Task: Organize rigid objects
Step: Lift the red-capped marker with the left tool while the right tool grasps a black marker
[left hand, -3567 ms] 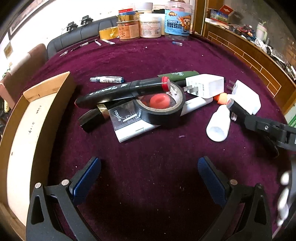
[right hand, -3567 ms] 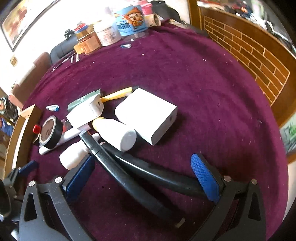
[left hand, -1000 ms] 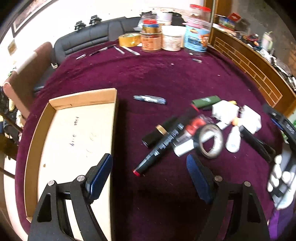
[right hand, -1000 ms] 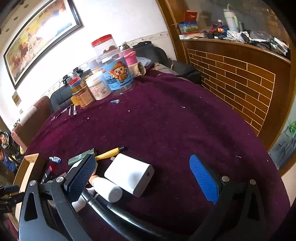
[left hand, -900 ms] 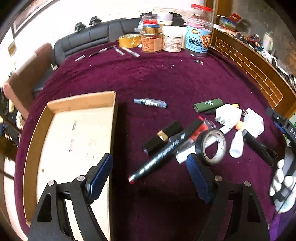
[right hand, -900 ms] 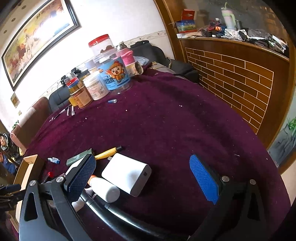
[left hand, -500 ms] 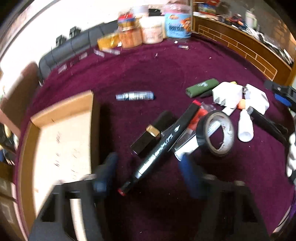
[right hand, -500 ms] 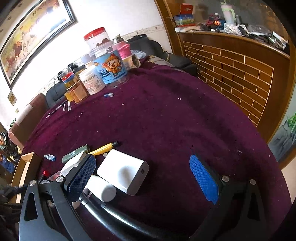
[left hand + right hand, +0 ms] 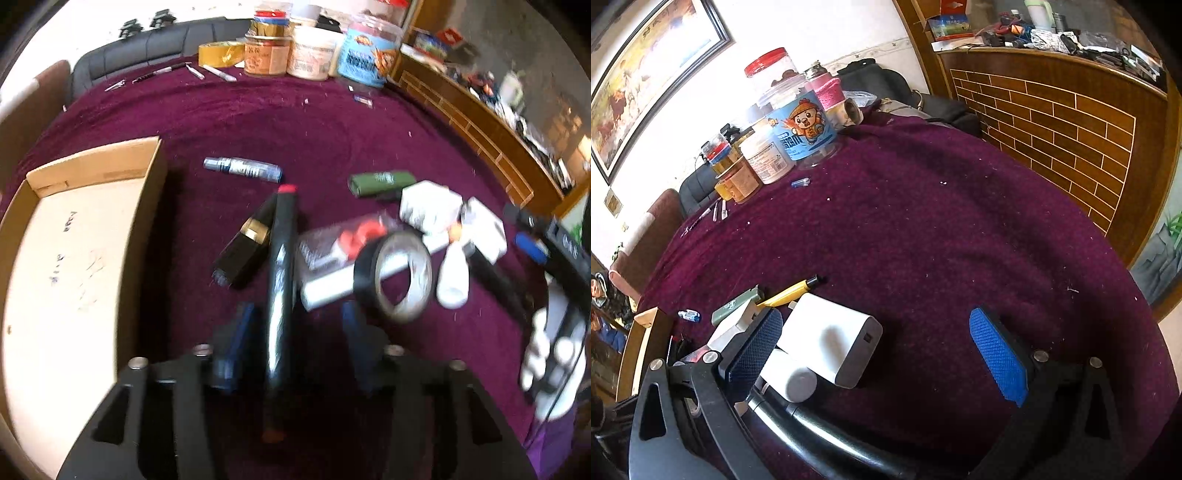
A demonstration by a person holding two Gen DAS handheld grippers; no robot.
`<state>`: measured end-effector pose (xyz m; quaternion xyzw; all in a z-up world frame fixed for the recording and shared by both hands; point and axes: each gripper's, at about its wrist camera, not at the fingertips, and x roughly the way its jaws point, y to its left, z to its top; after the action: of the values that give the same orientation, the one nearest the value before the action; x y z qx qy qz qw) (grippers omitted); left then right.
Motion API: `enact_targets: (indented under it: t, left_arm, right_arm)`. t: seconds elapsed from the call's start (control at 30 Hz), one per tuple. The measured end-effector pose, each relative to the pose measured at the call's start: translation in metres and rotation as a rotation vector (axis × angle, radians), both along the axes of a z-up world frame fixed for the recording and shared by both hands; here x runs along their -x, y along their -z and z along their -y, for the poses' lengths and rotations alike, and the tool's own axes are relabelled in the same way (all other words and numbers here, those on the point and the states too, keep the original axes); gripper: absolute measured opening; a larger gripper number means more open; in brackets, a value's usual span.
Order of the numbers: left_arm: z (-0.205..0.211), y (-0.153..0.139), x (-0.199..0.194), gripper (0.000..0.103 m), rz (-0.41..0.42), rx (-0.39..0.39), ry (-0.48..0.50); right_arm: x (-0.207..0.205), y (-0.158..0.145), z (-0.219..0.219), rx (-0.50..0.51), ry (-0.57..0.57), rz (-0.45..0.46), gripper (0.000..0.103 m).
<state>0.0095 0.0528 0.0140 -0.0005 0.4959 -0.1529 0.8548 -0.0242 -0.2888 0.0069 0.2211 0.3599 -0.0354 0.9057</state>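
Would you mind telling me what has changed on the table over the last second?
The left gripper has dropped toward the black marker, which now lies between its open, narrowing fingers, not yet clamped. The right gripper stays open and empty above the cloth. The tape roll, white charger and cardboard box are unmoved.

A home room: framed painting (image 9: 646, 74), black sofa (image 9: 155, 48), food jars (image 9: 798, 122)

Your left gripper (image 9: 295, 347) straddles the black marker (image 9: 280, 288), cardboard box (image 9: 144, 206) walling the left, tape roll (image 9: 402, 275) crowding right, open cloth (image 9: 295, 122) beyond.
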Motion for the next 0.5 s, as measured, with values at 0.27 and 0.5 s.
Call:
enact_targets:
  t: [0.27,0.5]
  left_arm:
    - [-0.009,-0.007,0.022,0.011,0.041,0.066,-0.03]
    - [-0.061,-0.052,0.075,0.012,0.126,0.287,-0.083]
  right_arm:
    - [-0.001,0.003,0.004,-0.015,0.019,-0.013,0.102]
    - [-0.001,0.008,0.012,-0.054,0.051,-0.034,0.102]
